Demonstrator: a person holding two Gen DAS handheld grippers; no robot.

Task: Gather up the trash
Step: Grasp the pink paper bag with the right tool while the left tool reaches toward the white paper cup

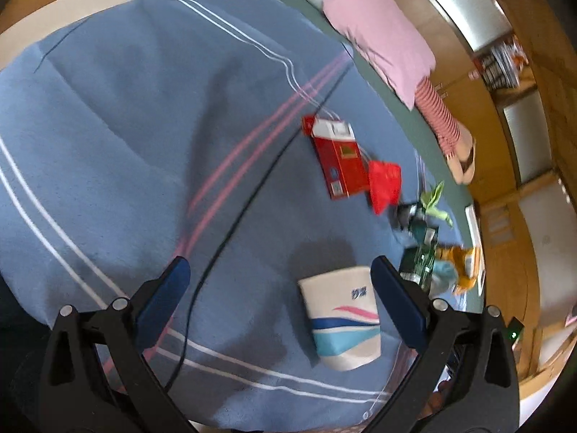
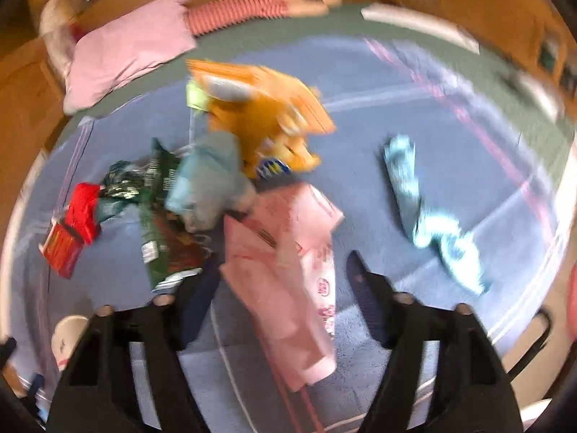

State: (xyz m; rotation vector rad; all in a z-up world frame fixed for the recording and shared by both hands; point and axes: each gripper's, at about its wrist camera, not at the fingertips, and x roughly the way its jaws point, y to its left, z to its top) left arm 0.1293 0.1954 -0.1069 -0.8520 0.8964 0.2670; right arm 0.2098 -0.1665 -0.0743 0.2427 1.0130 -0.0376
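Trash lies on a blue striped blanket [image 1: 126, 115]. In the left wrist view, a paper cup [image 1: 342, 321] lies on its side just inside my open left gripper [image 1: 277, 274], close to its right finger. A red carton [image 1: 337, 158] and a red wrapper [image 1: 385, 186] lie beyond it. In the right wrist view, my open right gripper [image 2: 285, 270] is over a pink wrapper [image 2: 288, 267] lying between its fingers. Behind it lies a pile: an orange bag [image 2: 267, 108], a pale blue wrapper [image 2: 212, 176], a green bag [image 2: 162, 216]. A light blue wrapper [image 2: 429, 213] lies to the right.
A pink pillow [image 1: 382, 36] and a striped cushion [image 1: 438, 115] lie along the bed's far edge on a green sheet [image 2: 324, 25]. Wooden furniture [image 1: 512, 252] stands beyond the bed. A thin dark cord [image 1: 252, 187] runs across the blanket.
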